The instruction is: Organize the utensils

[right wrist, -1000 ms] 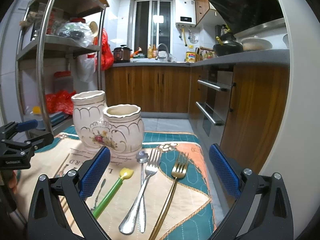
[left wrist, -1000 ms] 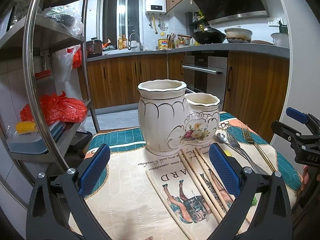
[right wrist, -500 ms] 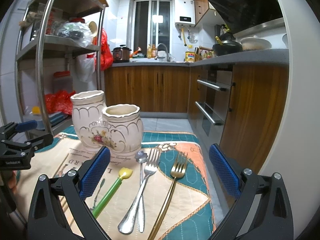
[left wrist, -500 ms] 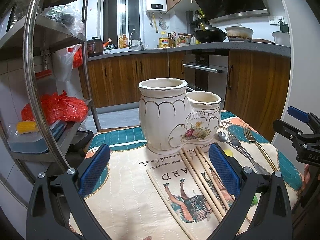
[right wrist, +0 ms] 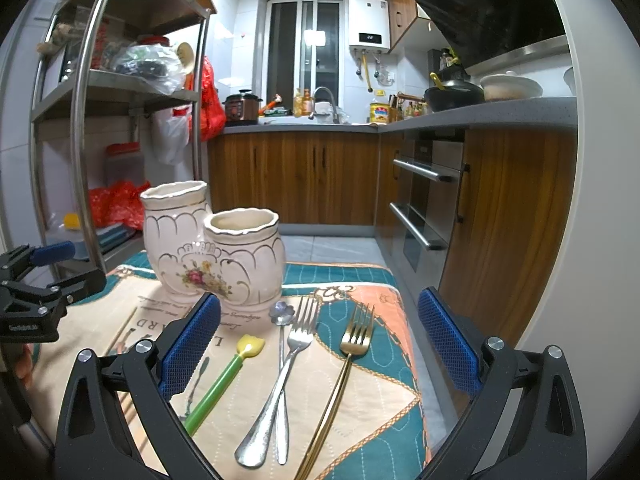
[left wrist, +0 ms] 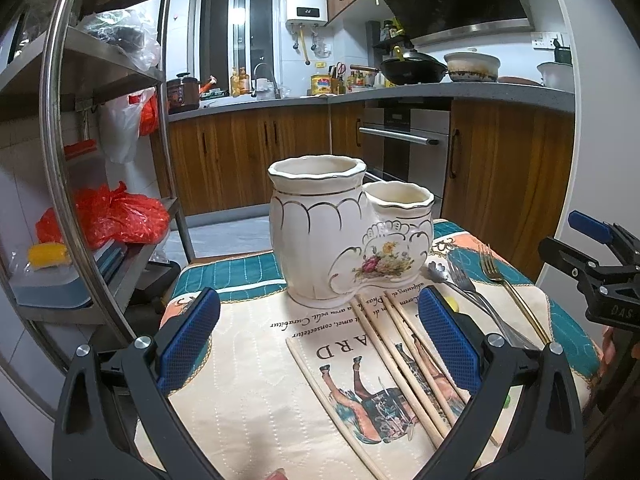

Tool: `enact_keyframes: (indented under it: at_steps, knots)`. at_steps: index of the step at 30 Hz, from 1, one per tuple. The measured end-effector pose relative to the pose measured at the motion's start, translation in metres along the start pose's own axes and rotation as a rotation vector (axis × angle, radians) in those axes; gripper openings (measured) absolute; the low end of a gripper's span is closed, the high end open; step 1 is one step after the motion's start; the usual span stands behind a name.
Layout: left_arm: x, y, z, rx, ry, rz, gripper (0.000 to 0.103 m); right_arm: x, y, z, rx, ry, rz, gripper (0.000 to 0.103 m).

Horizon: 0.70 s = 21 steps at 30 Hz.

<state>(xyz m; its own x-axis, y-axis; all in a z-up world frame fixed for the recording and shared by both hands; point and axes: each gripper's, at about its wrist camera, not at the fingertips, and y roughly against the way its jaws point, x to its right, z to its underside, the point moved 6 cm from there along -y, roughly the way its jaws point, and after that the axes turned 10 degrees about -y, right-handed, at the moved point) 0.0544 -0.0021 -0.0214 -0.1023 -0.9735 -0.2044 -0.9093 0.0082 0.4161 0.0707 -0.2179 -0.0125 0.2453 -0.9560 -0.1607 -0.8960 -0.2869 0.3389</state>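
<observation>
A cream ceramic two-cup utensil holder (left wrist: 344, 232) stands upright at the far side of the table; it also shows in the right wrist view (right wrist: 212, 248). Several wooden chopsticks (left wrist: 404, 356) lie in front of it. A silver fork (right wrist: 280, 372), a silver spoon (right wrist: 282, 360), a gold fork (right wrist: 340, 380) and a green-handled utensil with a yellow head (right wrist: 224, 376) lie on the right. My left gripper (left wrist: 316, 344) is open and empty above the chopsticks. My right gripper (right wrist: 318, 348) is open and empty above the forks.
A patterned cloth (left wrist: 240, 360) covers the table. A steel shelf rack (left wrist: 60, 152) with bags and boxes stands close on the left. Wooden kitchen cabinets (right wrist: 296, 176) and an oven (right wrist: 424, 200) lie beyond the table's far and right edges.
The holder sits slightly lower and farther in the left wrist view, so my left gripper has drawn back or tilted a little. The right view has barely shifted. Both grippers stay open.
</observation>
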Motion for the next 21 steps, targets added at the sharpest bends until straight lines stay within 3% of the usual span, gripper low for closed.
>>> enact_keyframes:
  at_steps: [21]
  knots:
    - [0.0032, -0.0038, 0.0010, -0.001, 0.004, 0.026, 0.098, 0.0014, -0.0020, 0.0019, -0.005, -0.003, 0.001, 0.098]
